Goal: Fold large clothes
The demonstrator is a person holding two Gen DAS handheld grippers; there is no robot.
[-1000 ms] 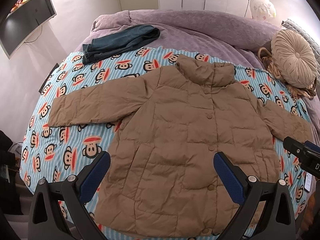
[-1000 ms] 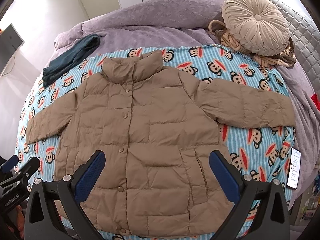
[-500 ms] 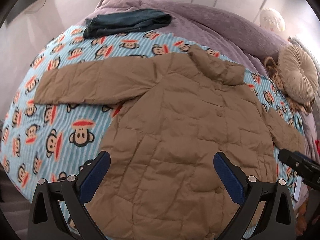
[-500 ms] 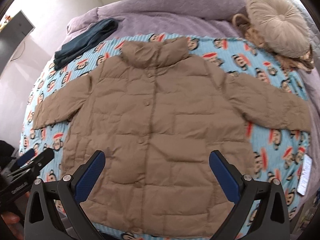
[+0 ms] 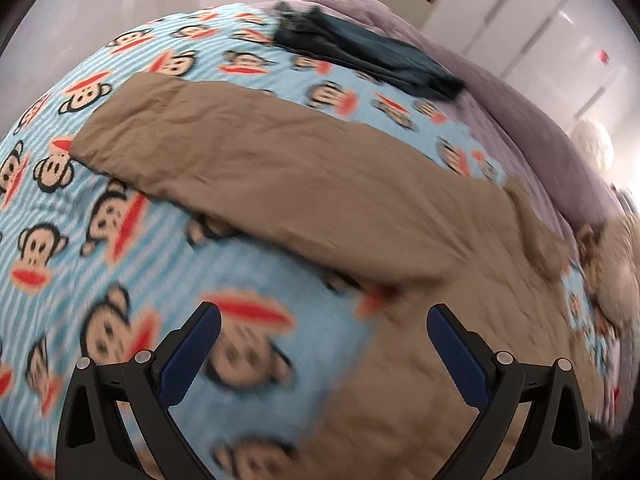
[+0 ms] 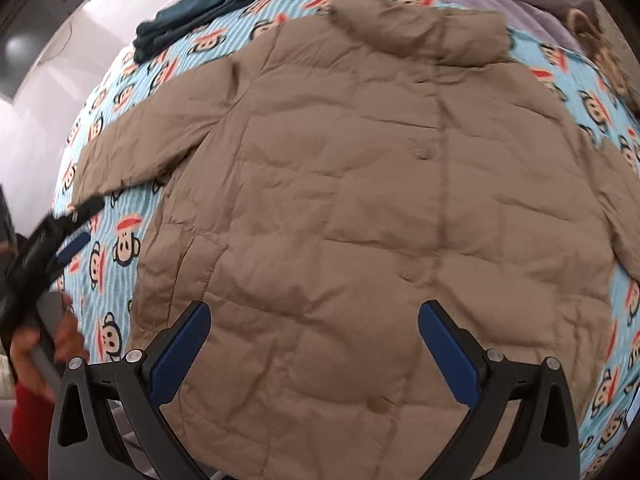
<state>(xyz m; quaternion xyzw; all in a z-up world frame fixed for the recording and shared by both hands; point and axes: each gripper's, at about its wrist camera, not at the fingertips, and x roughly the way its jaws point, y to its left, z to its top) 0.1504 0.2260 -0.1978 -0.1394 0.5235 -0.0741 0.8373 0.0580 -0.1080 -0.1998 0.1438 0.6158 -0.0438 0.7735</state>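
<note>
A tan quilted jacket [image 6: 360, 200] lies flat and buttoned on a blue monkey-print bedspread [image 6: 120, 248], collar away from me. Its left sleeve [image 5: 260, 168] stretches out to the side, cuff at the far left. My left gripper [image 5: 324, 344] hovers open over the bedspread just below that sleeve's armpit, holding nothing. The right gripper [image 6: 314, 340] stands open above the jacket's lower front, empty. In the right wrist view the left gripper [image 6: 80, 224] shows at the left edge near the sleeve cuff, held by a hand [image 6: 60, 344].
Folded dark blue jeans [image 5: 360, 56] lie beyond the sleeve on a purple quilt [image 5: 540, 128]. A round beige cushion [image 5: 616, 264] sits at the right of the bed. White wardrobe doors [image 5: 540, 20] stand behind. The bed's left edge drops off near a wall.
The left gripper has swung left and down towards the left sleeve, so the sleeve fills its view. The right gripper has moved closer over the jacket's body. Both stay open.
</note>
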